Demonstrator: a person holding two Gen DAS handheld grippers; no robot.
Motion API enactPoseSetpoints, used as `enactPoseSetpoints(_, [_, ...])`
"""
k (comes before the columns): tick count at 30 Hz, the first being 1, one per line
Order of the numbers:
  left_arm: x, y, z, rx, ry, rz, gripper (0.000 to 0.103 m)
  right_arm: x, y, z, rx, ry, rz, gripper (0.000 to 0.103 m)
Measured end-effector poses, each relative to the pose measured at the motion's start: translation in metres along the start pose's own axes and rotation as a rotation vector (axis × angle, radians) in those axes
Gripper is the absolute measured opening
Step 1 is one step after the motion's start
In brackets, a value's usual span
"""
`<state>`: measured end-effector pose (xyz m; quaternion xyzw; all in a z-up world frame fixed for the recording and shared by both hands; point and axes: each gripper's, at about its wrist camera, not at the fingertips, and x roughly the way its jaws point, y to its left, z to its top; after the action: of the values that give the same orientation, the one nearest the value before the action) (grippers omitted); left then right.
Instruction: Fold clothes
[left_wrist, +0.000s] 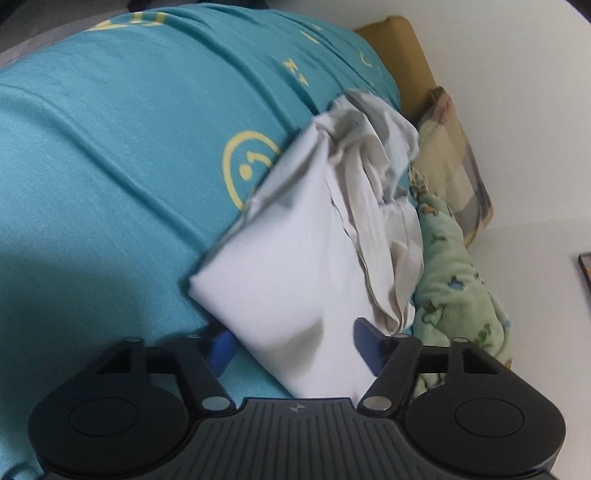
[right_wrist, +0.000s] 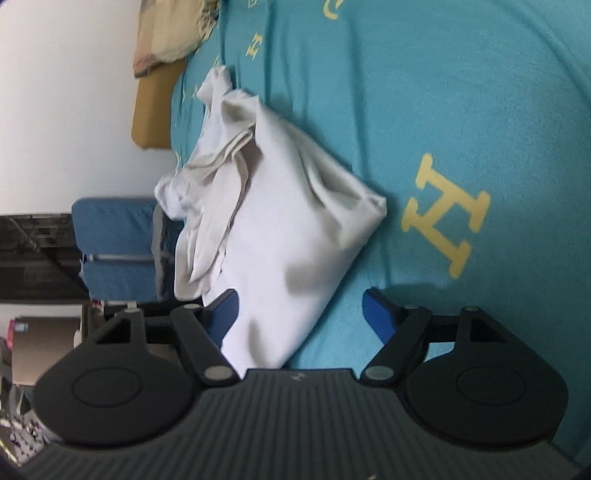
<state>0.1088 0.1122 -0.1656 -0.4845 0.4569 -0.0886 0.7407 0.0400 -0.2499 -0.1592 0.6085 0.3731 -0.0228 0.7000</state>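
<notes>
A white garment (left_wrist: 295, 266) lies crumpled and partly folded on the teal bedsheet (left_wrist: 110, 166). In the left wrist view its smooth near end runs down between the blue pads of my left gripper (left_wrist: 293, 347). The jaws stand wide apart around the cloth and do not pinch it. In the right wrist view the same white garment (right_wrist: 280, 229) reaches my right gripper (right_wrist: 301, 314). Its near corner lies against the left blue pad (right_wrist: 225, 314), while the right pad (right_wrist: 376, 314) sits over bare teal bedsheet (right_wrist: 443, 110). These jaws are open too.
The sheet carries yellow letters and a smiley print (left_wrist: 247, 162). A green patterned blanket (left_wrist: 454, 288) and a checked pillow (left_wrist: 454, 155) lie along the white wall. In the right wrist view a blue chair (right_wrist: 114, 236) and clutter stand beyond the bed's edge.
</notes>
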Motion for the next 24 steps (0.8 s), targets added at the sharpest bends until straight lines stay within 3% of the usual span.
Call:
enactPoseSetpoints(2, [0.002, 0.002, 0.003, -0.006, -0.01, 0.01, 0.046, 0.0, 0.001, 0.002, -0.011, -0.044, -0.026, 0.057])
enactPoseSetpoints(4, [0.003, 0.004, 0.006, -0.011, -0.02, 0.021, 0.033, 0.001, 0.0, 0.005, -0.017, -0.077, -0.049, 0.036])
enactPoseSetpoints(10, [0.001, -0.004, 0.009, 0.063, -0.056, 0.01, 0.016, 0.003, 0.004, 0.008, -0.069, -0.11, -0.073, 0.013])
enactPoseSetpoints(16, [-0.031, -0.035, -0.002, 0.194, -0.135, -0.101, 0.011, -0.021, 0.029, 0.005, -0.202, -0.172, 0.002, 0.008])
enactPoseSetpoints(24, [-0.106, -0.07, -0.054, 0.398, -0.232, -0.213, 0.01, -0.09, 0.063, -0.021, -0.427, -0.311, 0.135, 0.007])
